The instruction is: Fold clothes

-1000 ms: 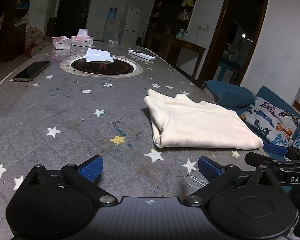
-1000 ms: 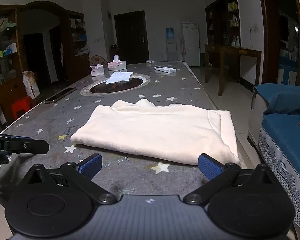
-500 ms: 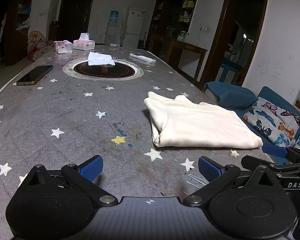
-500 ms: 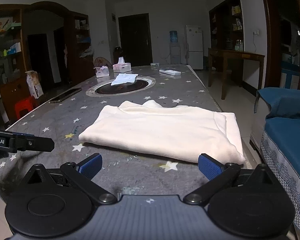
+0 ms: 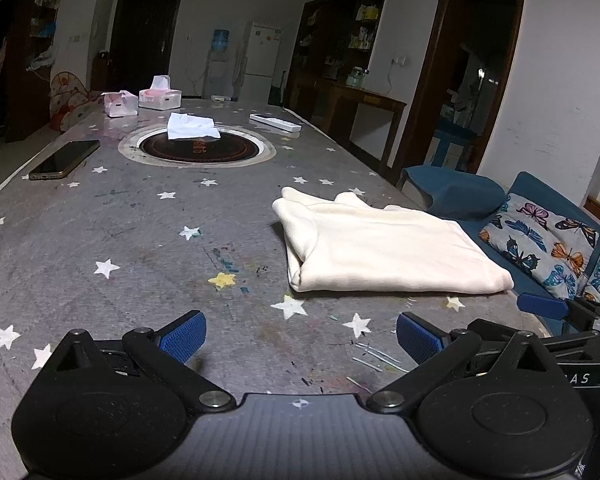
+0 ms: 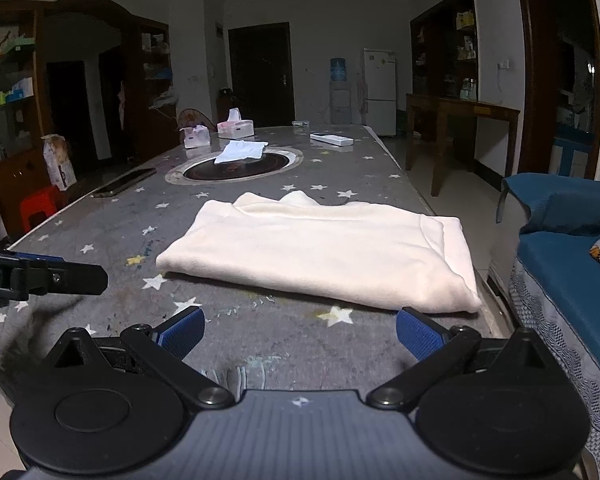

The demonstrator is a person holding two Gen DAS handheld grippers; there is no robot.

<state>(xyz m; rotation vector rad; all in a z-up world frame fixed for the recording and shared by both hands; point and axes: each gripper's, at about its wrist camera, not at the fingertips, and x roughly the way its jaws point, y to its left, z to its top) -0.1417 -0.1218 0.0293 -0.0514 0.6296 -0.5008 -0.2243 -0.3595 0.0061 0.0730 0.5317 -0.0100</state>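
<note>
Best to approach low toward the near hem, taking all layers at once for a square fold. Left gripper and right gripper spread wide, empty, just short of the cream folded fleece garment on the star-patterned grey worktop.

Left gripper low, level, pointing forward, jaws spread wide, nothing between blue pads

Right gripper same pose, level, jaws spread wide, blue pads bare, holding nothing

Both grippers side by side, apart: black finger of left one shows at left edge of right wrist view, blue-tipped finger of right one shows at right edge of left wrist view
</note>
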